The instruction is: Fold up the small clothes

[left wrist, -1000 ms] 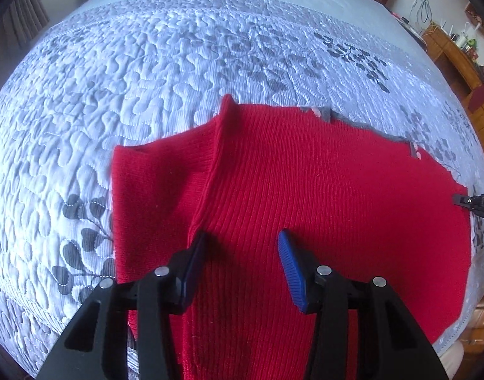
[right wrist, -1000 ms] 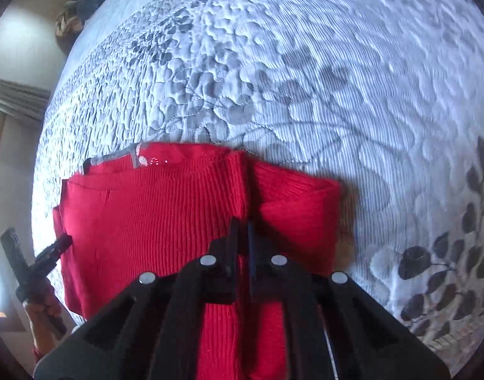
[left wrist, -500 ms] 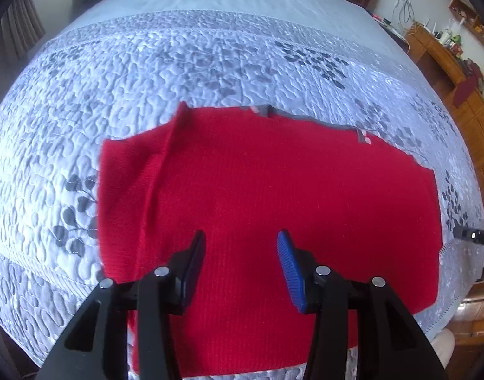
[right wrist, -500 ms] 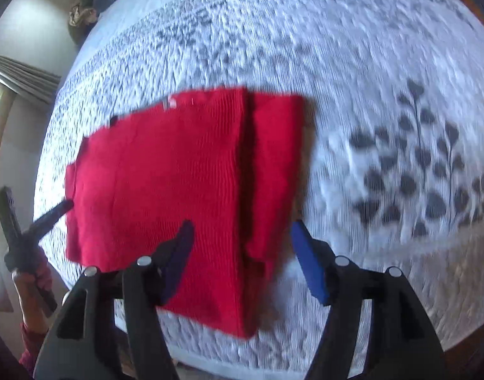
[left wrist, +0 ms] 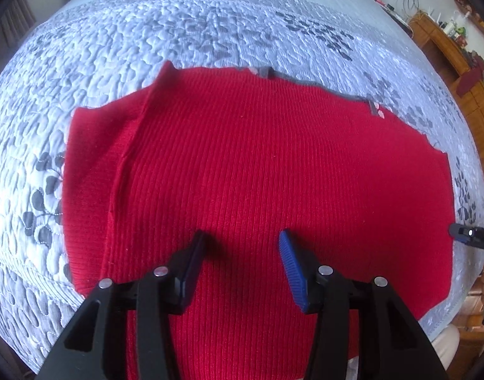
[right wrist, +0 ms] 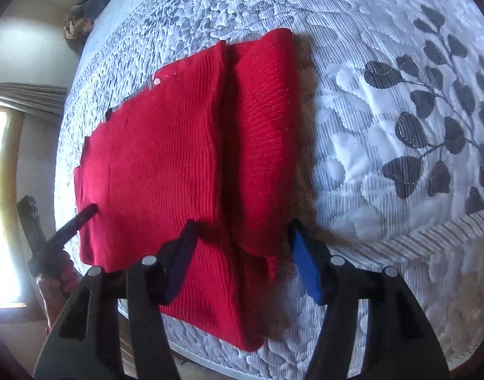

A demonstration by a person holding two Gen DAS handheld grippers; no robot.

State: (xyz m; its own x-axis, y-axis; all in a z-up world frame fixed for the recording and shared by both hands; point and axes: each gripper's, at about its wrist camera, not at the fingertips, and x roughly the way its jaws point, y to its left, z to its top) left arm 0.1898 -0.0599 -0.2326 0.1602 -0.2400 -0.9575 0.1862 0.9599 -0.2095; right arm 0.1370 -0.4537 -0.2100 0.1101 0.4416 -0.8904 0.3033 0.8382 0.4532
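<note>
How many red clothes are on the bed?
1: a red sweater lies flat on the quilt, one side folded over. Others may be hidden out of view.

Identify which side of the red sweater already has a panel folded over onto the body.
The side beneath the right tool: the red sweater shows a folded-over panel with a raised seam there. The opposite edge by the left tool lies flat.

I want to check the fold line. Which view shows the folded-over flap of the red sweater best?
The right wrist view: the flap lies central, seam fully visible. The left wrist view shows it only at the sweater's edge.
</note>
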